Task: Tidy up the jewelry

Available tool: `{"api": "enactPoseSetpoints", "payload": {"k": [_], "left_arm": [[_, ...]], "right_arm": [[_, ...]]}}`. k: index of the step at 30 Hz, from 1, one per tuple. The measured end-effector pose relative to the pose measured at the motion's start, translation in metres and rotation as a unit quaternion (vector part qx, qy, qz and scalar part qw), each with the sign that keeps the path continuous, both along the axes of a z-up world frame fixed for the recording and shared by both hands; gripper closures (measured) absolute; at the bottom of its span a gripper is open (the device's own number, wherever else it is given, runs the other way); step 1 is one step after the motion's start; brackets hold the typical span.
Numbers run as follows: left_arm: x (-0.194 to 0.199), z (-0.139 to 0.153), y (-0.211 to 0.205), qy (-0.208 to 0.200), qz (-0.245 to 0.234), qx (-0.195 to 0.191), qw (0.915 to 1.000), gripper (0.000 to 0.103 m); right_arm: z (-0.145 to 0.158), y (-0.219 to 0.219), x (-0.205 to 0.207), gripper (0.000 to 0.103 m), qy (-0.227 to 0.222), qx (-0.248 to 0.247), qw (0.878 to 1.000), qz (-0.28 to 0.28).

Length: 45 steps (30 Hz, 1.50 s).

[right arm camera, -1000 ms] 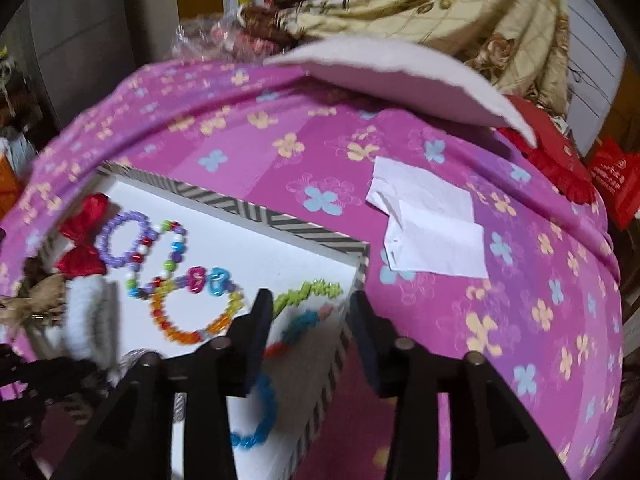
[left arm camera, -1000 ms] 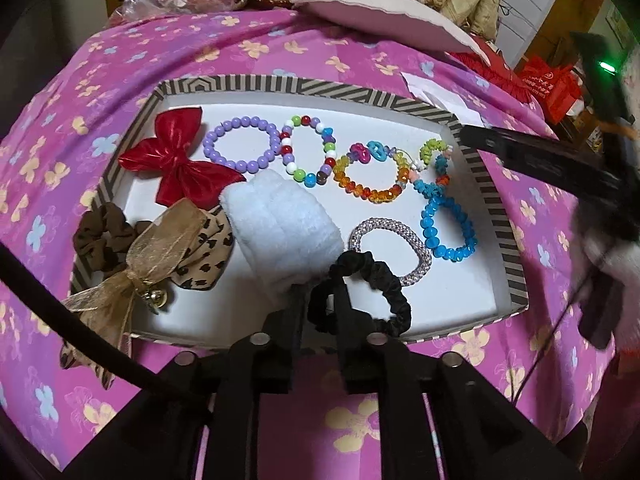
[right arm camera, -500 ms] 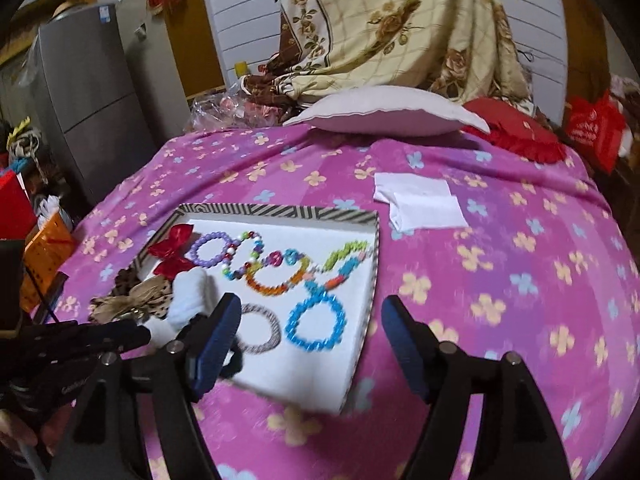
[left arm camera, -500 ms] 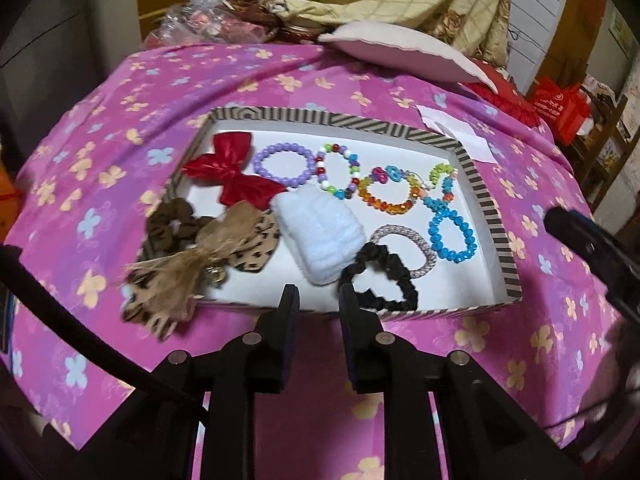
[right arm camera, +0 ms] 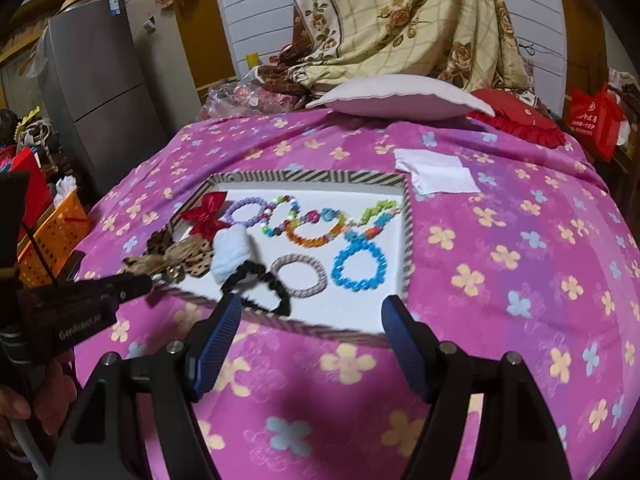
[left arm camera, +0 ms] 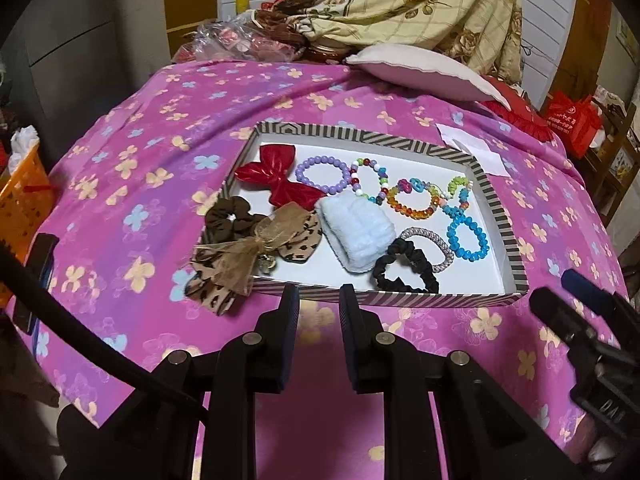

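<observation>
The left gripper point(left arm camera: 319, 300) has two flat black fingers with a small gap between them and nothing in it; its jaws opened a little just now. Just past its tips lies the shallow white box with a striped rim point(left arm camera: 400, 299); the box is a long shape, and its long side runs across in front of the tool, on a soft pink cloth with flowers point(left arm camera: 132, 152).

Inside the box, nearest the tips, sits a crinkly black fabric scrunchie point(left arm camera: 404, 266), bent like a heart; touching it is a sparkly silver ring bracelet point(left arm camera: 436, 240). Farther off is a fluffy white cuff point(left arm camera: 356, 232), fat and soft. To the tool's left, a see-through gold ribbon bow point(left arm camera: 244, 254) lies on a spotted leopard bow point(left arm camera: 212, 292) that hangs over the box edge; beside them is a brown scrunchie point(left arm camera: 230, 218). At the far side a shiny red bow point(left arm camera: 280, 180), a round purple bead bracelet point(left arm camera: 324, 174) and a bright blue bead bracelet point(left arm camera: 466, 238) lie flat.

The right gripper point(right arm camera: 312, 312) has blue ribbed pads, spread wide apart with nothing held; its jaws opened much wider just now, then stopped; the box's near edge lies between its tips.
</observation>
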<state>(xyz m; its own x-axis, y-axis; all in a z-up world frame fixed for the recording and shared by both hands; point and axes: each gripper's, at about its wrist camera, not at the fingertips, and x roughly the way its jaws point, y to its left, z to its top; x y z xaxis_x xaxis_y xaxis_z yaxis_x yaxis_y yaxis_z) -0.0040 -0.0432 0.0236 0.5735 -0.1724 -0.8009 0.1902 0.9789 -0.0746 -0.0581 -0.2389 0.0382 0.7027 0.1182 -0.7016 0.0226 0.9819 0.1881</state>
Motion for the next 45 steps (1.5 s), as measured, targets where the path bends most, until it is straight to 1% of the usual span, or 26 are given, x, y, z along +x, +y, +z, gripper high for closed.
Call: {"api": "enactPoseSetpoints", "payload": {"k": [7,12,19,36,45], "left_arm": [[-0.007,0.008,0.005,-0.011,0.005,0.001,0.9999,0.062],[-0.012,0.014,0.006,-0.022,0.004,0.001,0.9997,0.062],[-0.016,0.022,0.006,-0.035,0.004,0.005,0.9994,0.062],[-0.014,0.027,0.008,-0.041,0.010,0.008,0.9991,0.062],[-0.013,0.033,0.007,-0.044,0.011,0.007,0.9989,0.062]], "right_arm": [[0.004,0.010,-0.005,0.027,0.001,-0.004,1.000,0.002],[0.011,0.015,-0.008,0.022,-0.005,-0.010,1.000,0.002],[0.017,0.017,-0.008,0.022,-0.004,-0.014,1.000,-0.004],[0.032,0.018,-0.001,0.017,-0.009,-0.030,0.999,-0.022],[0.036,0.018,0.002,0.016,-0.002,-0.031,0.999,-0.020]]}}
